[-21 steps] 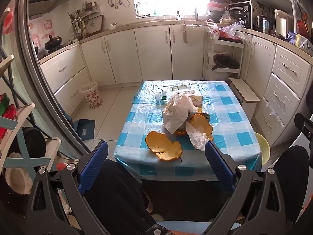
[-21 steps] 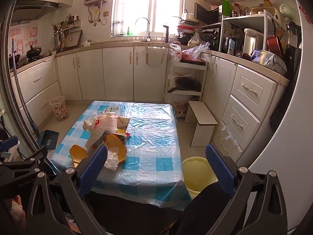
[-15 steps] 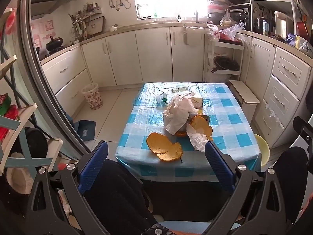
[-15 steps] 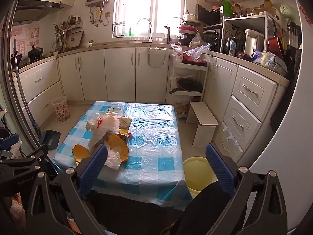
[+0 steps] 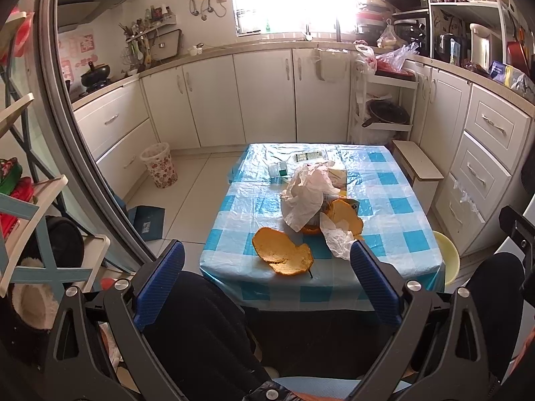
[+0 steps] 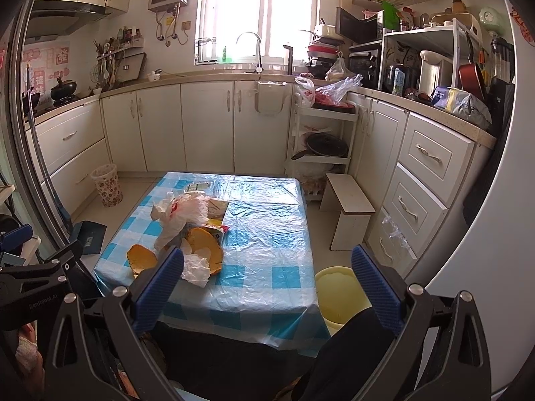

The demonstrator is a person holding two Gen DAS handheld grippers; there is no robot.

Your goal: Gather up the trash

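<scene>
A low table with a blue-and-white checked plastic cover (image 5: 394, 234) (image 6: 267, 234) carries a heap of trash. Large orange peels (image 5: 284, 254) (image 6: 142, 259) lie near its front edge, with a crumpled white plastic bag (image 5: 307, 197) (image 6: 182, 212), a small wad of plastic (image 5: 336, 239) (image 6: 197, 267), a carton (image 6: 217, 209) and a bottle (image 5: 279, 168) behind. My left gripper (image 5: 265, 279) is open, held short of the table, nothing between its fingers. My right gripper (image 6: 264, 282) is open too, above the table's near right part, and empty.
A yellow bin (image 6: 339, 292) (image 5: 446, 262) stands on the floor by the table's right front corner. A patterned wastebasket (image 5: 159, 165) (image 6: 107, 183) sits by the left cabinets. A small white stool (image 6: 349, 212), drawers on the right and a shelf rack (image 5: 30, 200) at left hem the space. The person's dark-clothed legs (image 5: 200, 327) are below.
Both views have tipped slightly upward and shifted a little; the table sits a touch lower in each frame. Both grippers stay open and empty, and the trash has not moved.
</scene>
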